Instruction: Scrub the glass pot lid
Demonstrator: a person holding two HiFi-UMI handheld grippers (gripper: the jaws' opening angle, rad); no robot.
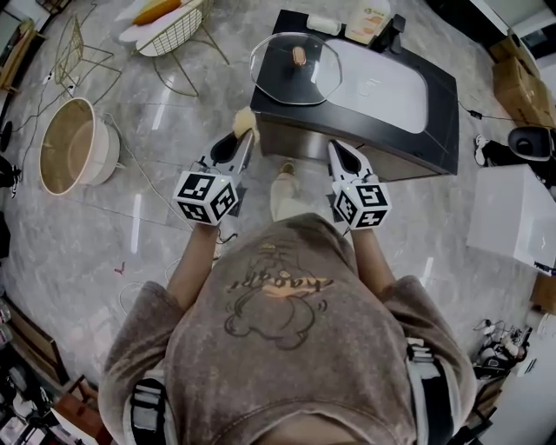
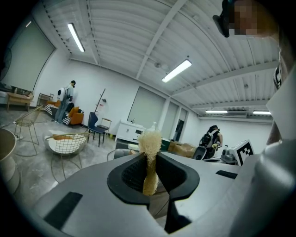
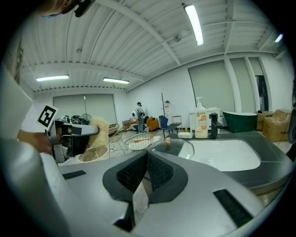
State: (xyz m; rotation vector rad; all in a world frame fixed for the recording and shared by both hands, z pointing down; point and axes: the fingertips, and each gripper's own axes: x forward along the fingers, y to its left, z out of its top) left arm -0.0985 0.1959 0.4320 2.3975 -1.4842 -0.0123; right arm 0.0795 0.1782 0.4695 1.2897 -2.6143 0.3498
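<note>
My left claw (image 1: pixel 245 139) is clamped on a loofah (image 1: pixel 244 119), whose tuft sticks out past the tips, ready, I judge, to rub the lid (image 1: pixel 295 68). My right claw (image 1: pixel 335 148) is closed on nothing, probably kept free to steady the glass. The lid lies knob-up on the left end of the dark sink unit (image 1: pixel 439 113), ahead of both claws and untouched. A bottle (image 1: pixel 367 17) stands behind the basin. Around it are a marble floor (image 1: pixel 130 235), a wire basket (image 1: pixel 178 26) and a round tub (image 1: pixel 74 143)
</note>
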